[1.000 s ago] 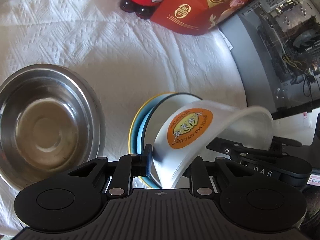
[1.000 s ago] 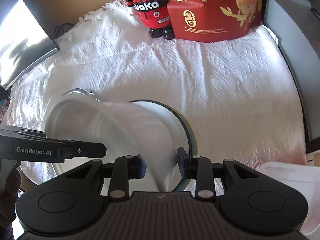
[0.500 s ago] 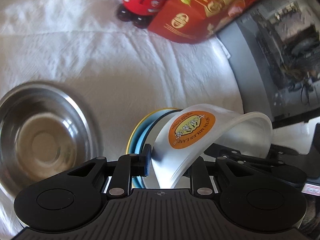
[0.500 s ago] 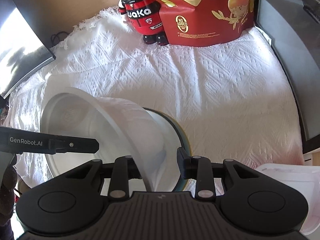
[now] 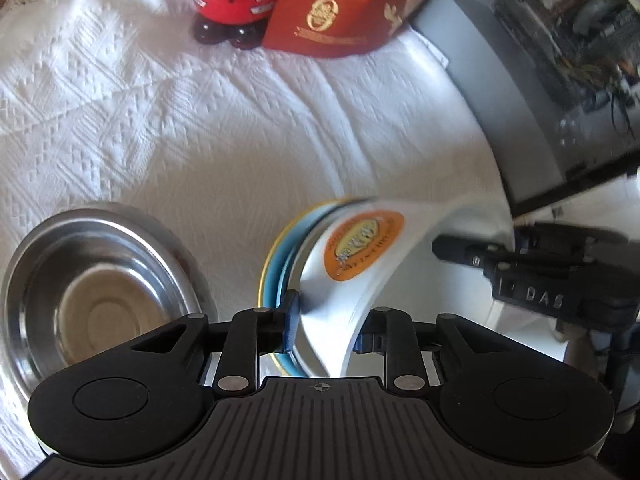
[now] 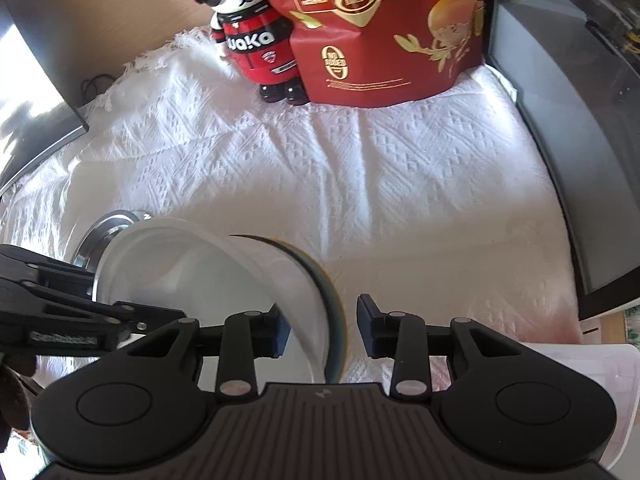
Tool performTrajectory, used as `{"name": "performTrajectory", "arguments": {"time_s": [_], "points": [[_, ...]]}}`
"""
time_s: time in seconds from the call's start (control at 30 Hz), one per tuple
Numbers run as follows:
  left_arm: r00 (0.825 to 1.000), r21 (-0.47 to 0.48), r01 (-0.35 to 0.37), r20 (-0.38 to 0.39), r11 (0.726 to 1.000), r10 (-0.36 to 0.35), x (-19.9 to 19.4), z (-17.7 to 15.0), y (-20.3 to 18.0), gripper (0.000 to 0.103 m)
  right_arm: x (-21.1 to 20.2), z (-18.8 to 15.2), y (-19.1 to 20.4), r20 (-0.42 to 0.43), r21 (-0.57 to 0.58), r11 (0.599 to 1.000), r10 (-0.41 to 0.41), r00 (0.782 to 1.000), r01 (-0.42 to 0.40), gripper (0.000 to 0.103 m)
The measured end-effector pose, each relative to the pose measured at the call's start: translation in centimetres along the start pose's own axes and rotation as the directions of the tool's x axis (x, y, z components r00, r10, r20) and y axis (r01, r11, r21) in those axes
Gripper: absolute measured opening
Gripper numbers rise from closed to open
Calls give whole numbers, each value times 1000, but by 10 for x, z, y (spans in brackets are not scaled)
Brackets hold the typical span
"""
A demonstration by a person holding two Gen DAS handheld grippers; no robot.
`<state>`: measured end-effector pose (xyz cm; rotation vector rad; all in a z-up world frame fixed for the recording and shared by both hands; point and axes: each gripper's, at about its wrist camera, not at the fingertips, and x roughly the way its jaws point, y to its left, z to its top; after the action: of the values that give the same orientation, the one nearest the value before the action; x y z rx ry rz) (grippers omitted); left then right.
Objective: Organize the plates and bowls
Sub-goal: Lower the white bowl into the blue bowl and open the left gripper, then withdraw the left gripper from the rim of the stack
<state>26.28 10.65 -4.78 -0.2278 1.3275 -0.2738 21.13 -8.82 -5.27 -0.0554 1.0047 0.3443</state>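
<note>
A white plastic bowl with an orange round label hangs tilted between my two grippers above a blue plate with a yellow rim. My left gripper is shut on the bowl's rim. In the right wrist view the bowl lies on its side, mouth to the left, and my right gripper stands open around its near edge and the plate's edge. A steel bowl sits empty on the white cloth at left.
A red snack bag and a panda figure bottle stand at the back. A computer case borders the right side. A dark monitor is at far left. A white lidded box sits at lower right.
My right gripper has opened and let go of the white bowl. The left gripper keeps hold and has tilted the bowl further; both cameras have pulled back and risen a little.
</note>
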Motion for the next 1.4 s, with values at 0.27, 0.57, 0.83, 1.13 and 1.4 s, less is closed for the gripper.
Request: {"name": "performTrajectory", "arguments": {"time_s": [0.27,0.57,0.83,1.13,1.4], "points": [[998,81,-45,39,996,41,-7,-1,-19,30,3,8,0,22,7,1000,-8,1000,8,35],[999,71,13,40,997,-16,-30,-15,-9,31,-6,4,15,30,-87,996,1,1000,1,36],[994,21,65,83,998,-66,-43,-20,-1,25,-8,0,18,13,-121,993,-8,1000,10,37],[989,-61,94,123,994,-86,-39,-10,13,18,-23,4,15,79,-97,995,-2,997,9,37],[990,-101,59,136,993,-45,-22,-3,22,15,-12,14,4,96,-29,999,-25,995,28,27]]}}
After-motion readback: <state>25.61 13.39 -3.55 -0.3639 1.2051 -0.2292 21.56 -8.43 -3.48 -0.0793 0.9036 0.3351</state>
